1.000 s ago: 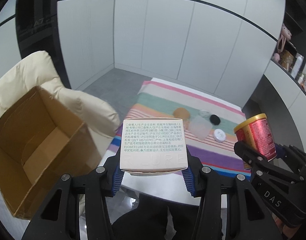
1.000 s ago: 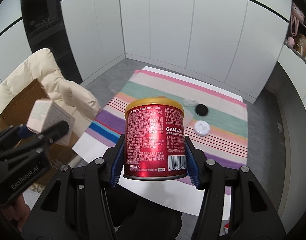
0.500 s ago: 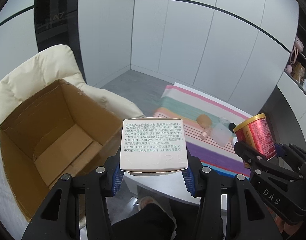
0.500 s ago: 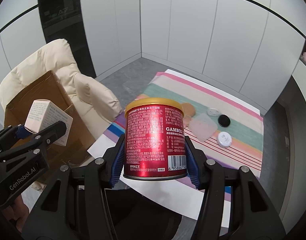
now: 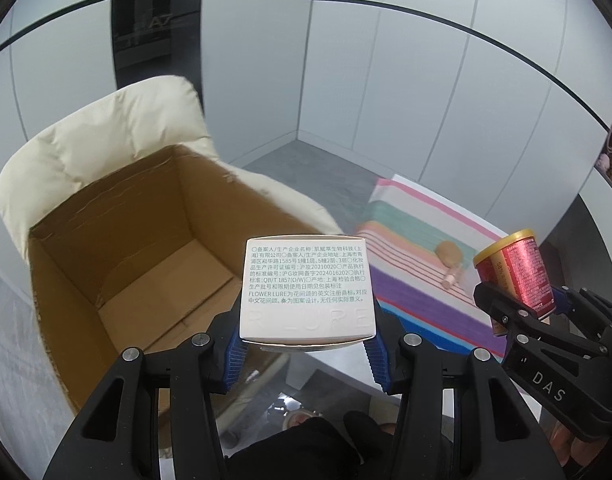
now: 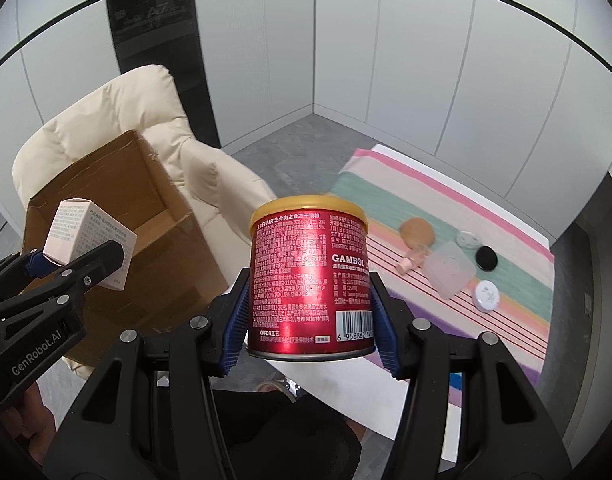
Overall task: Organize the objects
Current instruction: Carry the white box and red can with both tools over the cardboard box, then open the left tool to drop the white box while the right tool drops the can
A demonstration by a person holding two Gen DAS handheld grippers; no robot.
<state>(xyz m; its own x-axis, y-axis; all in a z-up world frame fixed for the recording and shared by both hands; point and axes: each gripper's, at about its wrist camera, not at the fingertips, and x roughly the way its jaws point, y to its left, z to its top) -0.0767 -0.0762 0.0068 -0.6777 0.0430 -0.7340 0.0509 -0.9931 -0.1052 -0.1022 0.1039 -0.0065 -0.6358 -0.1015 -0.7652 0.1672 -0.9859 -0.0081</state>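
— Fingers of the left gripper clamp a white carton beside the open cardboard box on a cream chair. Best approach?

— Carry it over the opening before letting go. Right wrist view: right gripper grips a red can, short of the box; striped cloth beyond. Keep it upright and follow.

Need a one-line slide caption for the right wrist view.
Right tool grips a red metal can with a gold lid; left tool carries a white printed carton beside an open brown cardboard box.
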